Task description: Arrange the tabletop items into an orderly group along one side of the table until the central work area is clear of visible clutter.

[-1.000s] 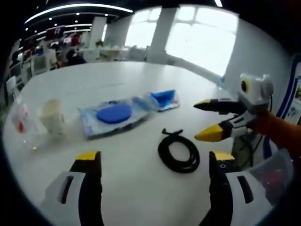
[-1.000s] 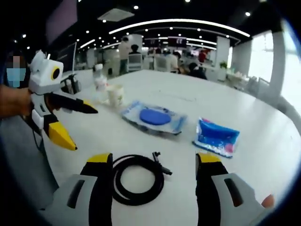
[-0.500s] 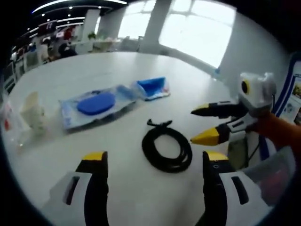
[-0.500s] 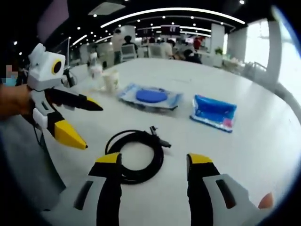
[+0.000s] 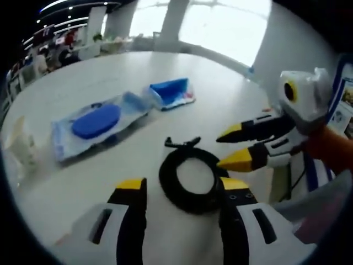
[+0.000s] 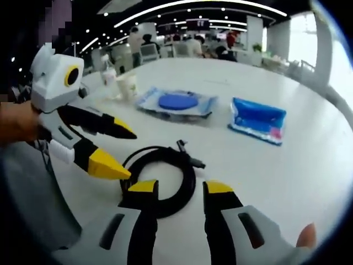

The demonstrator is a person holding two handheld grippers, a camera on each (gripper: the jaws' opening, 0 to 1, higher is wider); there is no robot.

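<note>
A black cable coil (image 5: 190, 179) lies on the white table (image 5: 110, 72). My left gripper (image 5: 182, 186) is open, with a jaw tip on either side of the coil; whether the tips touch it I cannot tell. The right gripper (image 5: 230, 148) reaches in from the right, open, its tips just beside the coil's rim. In the right gripper view the coil (image 6: 164, 175) has its near arc between my right gripper's (image 6: 181, 187) half-narrowed jaws. The left gripper (image 6: 122, 152) comes in from the left, its yellow tip at the coil's edge.
Beyond the coil lie a blue disc in a clear wrapper (image 5: 96, 121) and a blue pouch (image 5: 171, 91). A paper cup (image 5: 19, 146) stands at the far left. In the right gripper view the pouch (image 6: 259, 118), wrapper (image 6: 176, 102), cup (image 6: 128, 85) and a bottle (image 6: 108, 74) show.
Both views have moved closer to the cable coil. Each gripper's jaws have narrowed markedly, and the two grippers now stand nearer each other at the coil.
</note>
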